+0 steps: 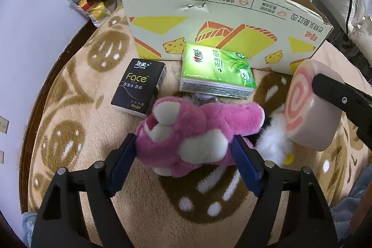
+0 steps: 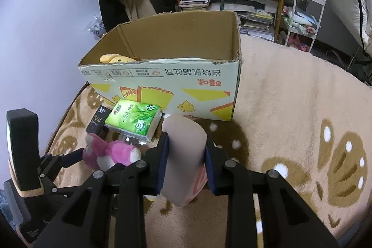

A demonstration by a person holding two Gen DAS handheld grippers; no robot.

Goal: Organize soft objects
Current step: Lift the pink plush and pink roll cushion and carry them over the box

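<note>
Left wrist view: left gripper points down at a pink plush toy lying on the patterned fleece blanket. Jaws sit against both flanks of the toy, blue pads pressing its fur. Beyond it, a black tissue pack and a green tissue pack lie in front of the cardboard box; the green one leans on the box wall. At right, the right gripper carries a swirl-patterned cushion off the blanket. A white furry item lies just beside the plush toy.

Right wrist view: right gripper, jaws clamped on the swirl-patterned cushion, which is squeezed narrow between the pads. Cardboard box stands open ahead; a yellow soft toy lies inside, at the left end. Pink plush toy lower left, with the left gripper's fingers around it.
</note>
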